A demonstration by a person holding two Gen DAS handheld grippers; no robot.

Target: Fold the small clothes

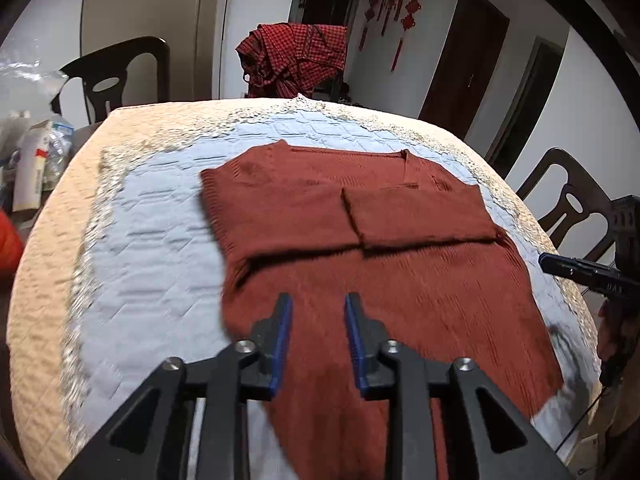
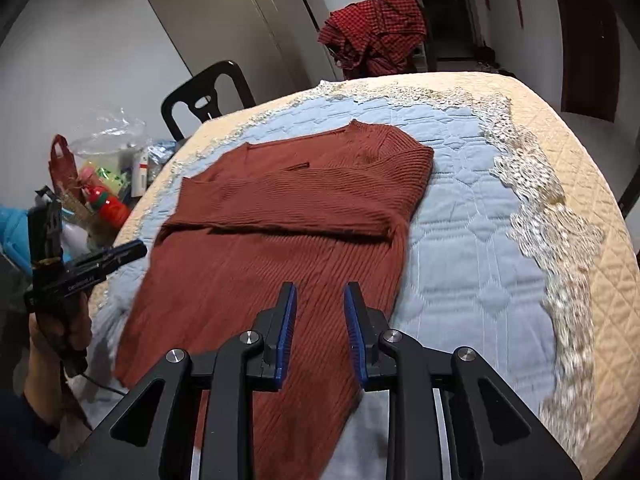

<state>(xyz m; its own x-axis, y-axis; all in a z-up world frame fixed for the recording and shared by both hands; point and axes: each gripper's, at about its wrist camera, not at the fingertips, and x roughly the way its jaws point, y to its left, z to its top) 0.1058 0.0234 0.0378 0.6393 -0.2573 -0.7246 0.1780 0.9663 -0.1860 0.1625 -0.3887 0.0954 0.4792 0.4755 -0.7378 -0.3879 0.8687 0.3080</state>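
Note:
A rust-red knitted sweater (image 1: 400,280) (image 2: 260,260) lies flat on the round table, its sleeves folded across the chest and its collar toward the far side. My left gripper (image 1: 318,298) hovers over the sweater's lower left part, open, with only the knit below showing between its blue pads. My right gripper (image 2: 320,287) hangs over the lower right part near the hem, open too, with nothing between its pads. Each view catches the other tool at the table's side, held in a hand.
The table wears a blue quilted cover (image 1: 140,240) (image 2: 480,240) with lace trim and a beige border. A red checked cloth (image 1: 292,56) (image 2: 376,32) hangs over a chair at the far side. Dark chairs (image 1: 116,76) (image 1: 572,204) ring the table. Bottles and bags (image 2: 104,184) crowd the left.

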